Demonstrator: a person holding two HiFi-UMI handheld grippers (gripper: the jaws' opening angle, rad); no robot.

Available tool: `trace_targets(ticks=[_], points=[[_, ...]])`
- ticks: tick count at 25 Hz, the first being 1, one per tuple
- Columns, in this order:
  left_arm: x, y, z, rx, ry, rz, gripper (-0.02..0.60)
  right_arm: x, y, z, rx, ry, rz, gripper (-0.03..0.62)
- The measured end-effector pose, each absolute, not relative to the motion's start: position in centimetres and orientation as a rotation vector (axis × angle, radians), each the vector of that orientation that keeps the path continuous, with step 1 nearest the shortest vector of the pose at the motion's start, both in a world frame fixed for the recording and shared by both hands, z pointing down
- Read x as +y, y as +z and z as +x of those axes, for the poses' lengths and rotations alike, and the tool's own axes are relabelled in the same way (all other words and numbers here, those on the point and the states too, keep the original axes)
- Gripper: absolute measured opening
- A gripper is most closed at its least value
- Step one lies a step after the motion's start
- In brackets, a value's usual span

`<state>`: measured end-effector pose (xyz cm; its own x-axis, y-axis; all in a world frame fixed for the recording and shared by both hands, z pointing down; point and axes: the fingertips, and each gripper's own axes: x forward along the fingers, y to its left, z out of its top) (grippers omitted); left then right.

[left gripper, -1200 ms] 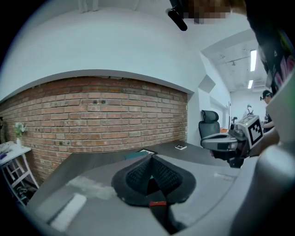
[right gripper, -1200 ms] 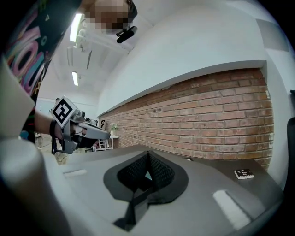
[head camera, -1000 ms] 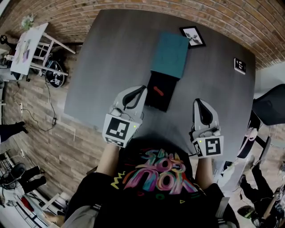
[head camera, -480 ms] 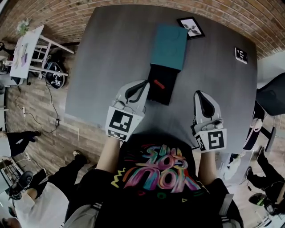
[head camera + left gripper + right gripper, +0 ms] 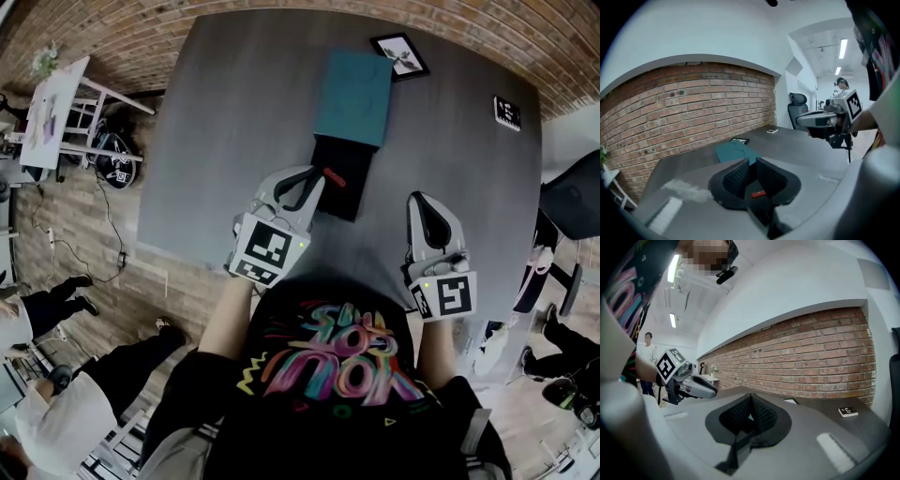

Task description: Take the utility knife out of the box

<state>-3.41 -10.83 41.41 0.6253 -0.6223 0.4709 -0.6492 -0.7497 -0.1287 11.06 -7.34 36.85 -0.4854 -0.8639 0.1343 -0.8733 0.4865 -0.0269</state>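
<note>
A red utility knife (image 5: 334,177) lies in the open black box (image 5: 351,195) in the middle of the grey table. The box's teal lid (image 5: 353,98) lies just beyond it. My left gripper (image 5: 314,178) is at the box's near left edge, pointing down at the knife. Its jaws are opening, a narrow gap shows between them and nothing is held. In the left gripper view the knife (image 5: 758,193) shows through the gap of the left gripper (image 5: 753,161), with the lid (image 5: 732,151) behind. My right gripper (image 5: 419,201) hovers to the right of the box; the right gripper (image 5: 750,398) is shut and empty.
A framed picture (image 5: 401,54) and a small marker card (image 5: 507,112) lie at the table's far right. An office chair (image 5: 572,220) stands off the right edge, a white side table (image 5: 56,98) off the left. People stand on the floor at the lower left.
My left gripper has moved forward, down and to the right, up to the box beside the knife, and its jaws have parted slightly. The right gripper has kept still.
</note>
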Motion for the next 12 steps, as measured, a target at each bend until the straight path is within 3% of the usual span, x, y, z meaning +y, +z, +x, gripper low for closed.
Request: trace_targets(ticks=[12], points=[[-10.9,44.1,-2.4,-0.968,0.904,2.782,0.087,-6.9,37.1,11.7,-2.607,0.203,1.571,-0.002]])
